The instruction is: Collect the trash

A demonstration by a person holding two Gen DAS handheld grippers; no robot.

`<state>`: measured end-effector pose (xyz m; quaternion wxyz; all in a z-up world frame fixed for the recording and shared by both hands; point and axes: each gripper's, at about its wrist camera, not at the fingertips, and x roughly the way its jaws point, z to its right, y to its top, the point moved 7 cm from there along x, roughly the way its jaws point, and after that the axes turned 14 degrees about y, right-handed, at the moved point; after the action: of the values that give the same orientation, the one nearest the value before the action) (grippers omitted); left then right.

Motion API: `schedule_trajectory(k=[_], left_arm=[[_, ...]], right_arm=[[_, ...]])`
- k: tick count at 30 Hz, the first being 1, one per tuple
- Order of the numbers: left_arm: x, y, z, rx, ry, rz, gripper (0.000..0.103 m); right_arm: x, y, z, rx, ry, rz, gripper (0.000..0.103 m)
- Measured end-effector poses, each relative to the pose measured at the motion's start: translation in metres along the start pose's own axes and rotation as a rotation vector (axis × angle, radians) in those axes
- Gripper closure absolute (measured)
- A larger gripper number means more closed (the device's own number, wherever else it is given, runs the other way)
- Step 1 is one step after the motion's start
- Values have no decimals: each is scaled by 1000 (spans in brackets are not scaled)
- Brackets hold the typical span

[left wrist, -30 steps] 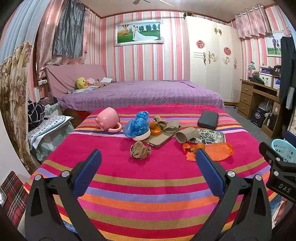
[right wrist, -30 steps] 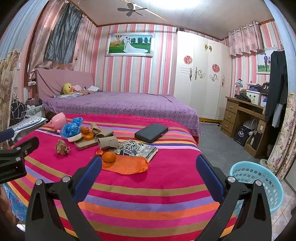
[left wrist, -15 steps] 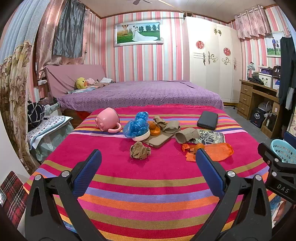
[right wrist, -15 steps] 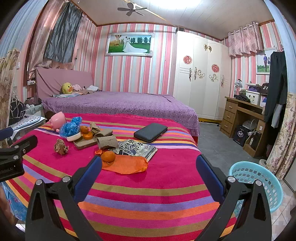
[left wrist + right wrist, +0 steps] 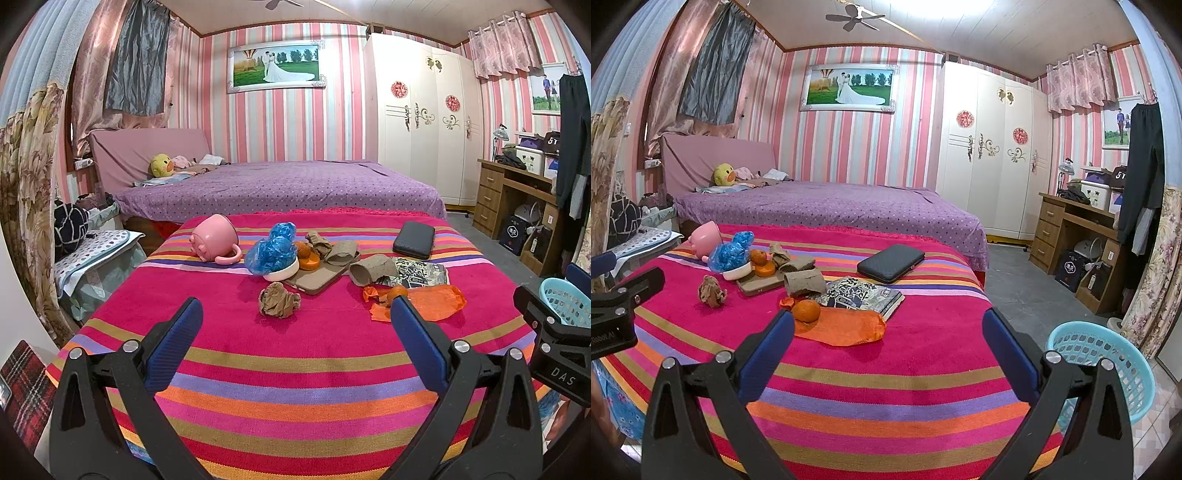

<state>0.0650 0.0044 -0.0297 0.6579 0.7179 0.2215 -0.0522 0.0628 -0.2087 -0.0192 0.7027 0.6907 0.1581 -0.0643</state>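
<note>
On the striped cloth lie a crumpled brown paper ball (image 5: 279, 304), a blue plastic bag (image 5: 273, 248) over a white bowl, brown paper scraps (image 5: 341, 253) on a tan board, a paper roll (image 5: 371, 271) and an orange plastic bag (image 5: 430, 301) with an orange on it. They also show in the right wrist view: paper ball (image 5: 711, 291), orange bag (image 5: 846, 326), paper roll (image 5: 805, 282). My left gripper (image 5: 295, 317) is open and empty, short of the paper ball. My right gripper (image 5: 888, 332) is open and empty, near the orange bag. A light blue basket (image 5: 1104, 365) stands on the floor to the right.
A pink mug (image 5: 216, 243) lies on its side at the back left. A dark case (image 5: 413, 240) and a printed book (image 5: 421, 273) lie at the back right. A purple bed (image 5: 277, 184) stands behind, a wooden desk (image 5: 1078, 236) to the right.
</note>
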Motion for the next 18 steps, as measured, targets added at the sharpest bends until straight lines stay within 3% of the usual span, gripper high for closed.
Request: schedule_trajectory(k=[18], left_arm=[[1,0,0,-2,0,0,5]], right_arm=[[-1,-1,2,-1,-3,0,4]])
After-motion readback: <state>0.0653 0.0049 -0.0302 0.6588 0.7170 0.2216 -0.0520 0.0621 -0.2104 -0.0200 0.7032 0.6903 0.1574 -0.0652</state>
